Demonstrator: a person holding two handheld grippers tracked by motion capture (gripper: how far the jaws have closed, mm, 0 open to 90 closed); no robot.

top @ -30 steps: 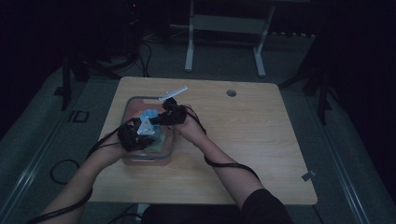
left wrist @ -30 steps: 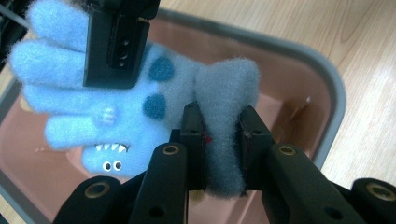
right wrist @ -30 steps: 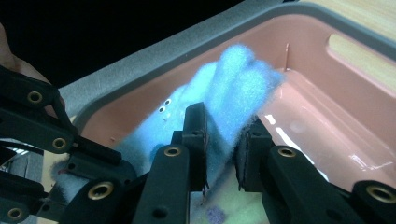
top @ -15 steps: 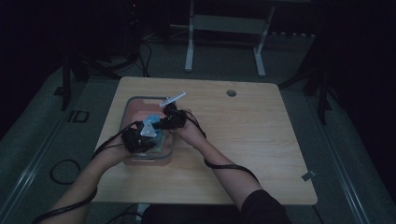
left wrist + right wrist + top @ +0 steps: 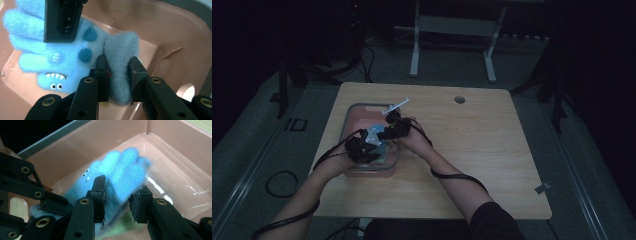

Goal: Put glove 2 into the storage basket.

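A fuzzy blue glove with a small monster face hangs low inside a pink bin on the table's left half. My left gripper is shut on a fold of the blue glove. Its pads squeeze the cloth from both sides. From the other side my right gripper straddles the glove's finger end. Its jaws have just been opening, and the cloth lies loosely between them with a small gap at the right pad. In the high view the left gripper and right gripper meet over the bin.
Some green fuzzy cloth lies on the bin floor under the glove. A thin white object leans over the bin's far rim. A small stick rests on the bin wall. A round hole marks the wooden tabletop.
Both hands have sunk a little lower into the bin with the glove. The right gripper's jaws stand wider.
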